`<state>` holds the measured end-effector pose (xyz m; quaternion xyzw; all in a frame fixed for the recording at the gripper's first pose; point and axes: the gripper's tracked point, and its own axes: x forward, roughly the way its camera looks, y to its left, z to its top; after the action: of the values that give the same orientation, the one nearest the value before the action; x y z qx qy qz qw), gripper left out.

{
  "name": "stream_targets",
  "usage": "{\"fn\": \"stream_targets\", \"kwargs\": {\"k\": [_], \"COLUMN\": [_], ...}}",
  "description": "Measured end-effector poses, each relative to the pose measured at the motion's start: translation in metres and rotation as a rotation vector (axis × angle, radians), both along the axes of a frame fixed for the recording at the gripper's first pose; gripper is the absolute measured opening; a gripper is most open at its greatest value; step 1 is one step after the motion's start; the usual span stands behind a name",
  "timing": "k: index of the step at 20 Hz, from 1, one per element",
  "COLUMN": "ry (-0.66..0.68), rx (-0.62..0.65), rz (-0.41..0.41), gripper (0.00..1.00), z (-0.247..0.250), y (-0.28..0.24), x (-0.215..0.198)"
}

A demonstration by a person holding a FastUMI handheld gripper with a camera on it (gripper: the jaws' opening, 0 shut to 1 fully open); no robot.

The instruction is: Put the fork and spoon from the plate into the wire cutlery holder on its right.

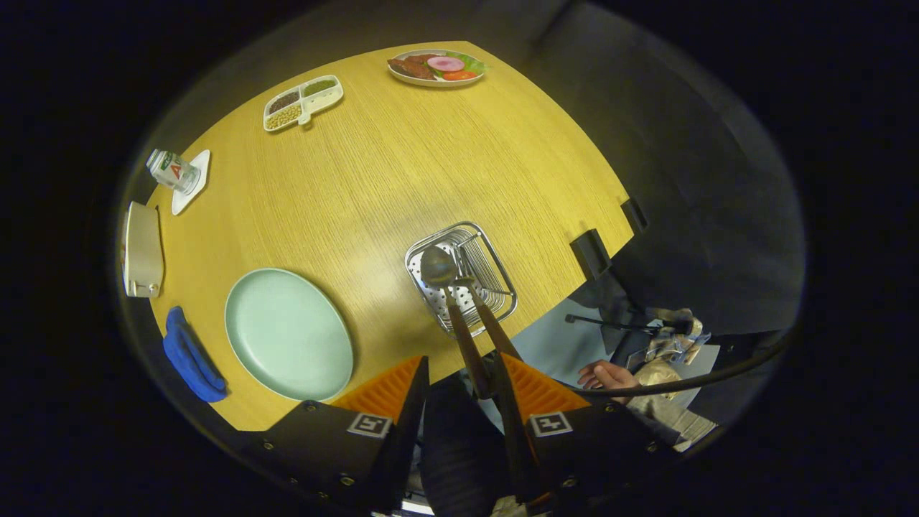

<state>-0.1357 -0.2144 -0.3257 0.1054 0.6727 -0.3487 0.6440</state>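
claw [459, 402]: your fingers were spread wide, a big gap between them, nothing pinched. Both wooden handles ran up along the inner face of the right finger [535, 391], but I couldn't tell if they actually touched it.
spoon [439, 267]: its bowl sat up inside the wire cutlery holder [495, 269], handle slanting back down toward your fingers and sticking out over the table edge. So it was in, not on the plate.
fork [492, 323]: right beside the spoon, a second wooden handle angled the same way out of the holder. The head was too buried behind the spoon and wire to make out properly.
holder spot: it stood just ahead of your fingers on the wooden table [402, 165], near the front edge, perforated bottom visible.
plate [288, 334]: pale green, sitting left of the holder and just beyond your left finger [388, 391].
blue cloth [190, 357]: bunched at the table edge left of the plate.
further out: a beige box thing [142, 250] on the left edge, a small bottle [172, 170] tipped on a white coaster, a divided snack tray [303, 102] with beans, and a dish of food [436, 67] at the far side.
off the table: a person's hand [609, 377] was resting low to the right of your fingers.
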Motion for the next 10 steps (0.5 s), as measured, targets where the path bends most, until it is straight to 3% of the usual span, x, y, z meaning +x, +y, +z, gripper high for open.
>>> {"fn": "stream_targets", "kwargs": {"k": [1,10], "ry": [-0.013,-0.032], "rx": [0.003,0.008], "rz": [0.0,0.026], "gripper": [0.63,0.63], "z": [0.0,-0.0051], "y": [0.001,0.0063], "x": [0.0027,0.0053]}}
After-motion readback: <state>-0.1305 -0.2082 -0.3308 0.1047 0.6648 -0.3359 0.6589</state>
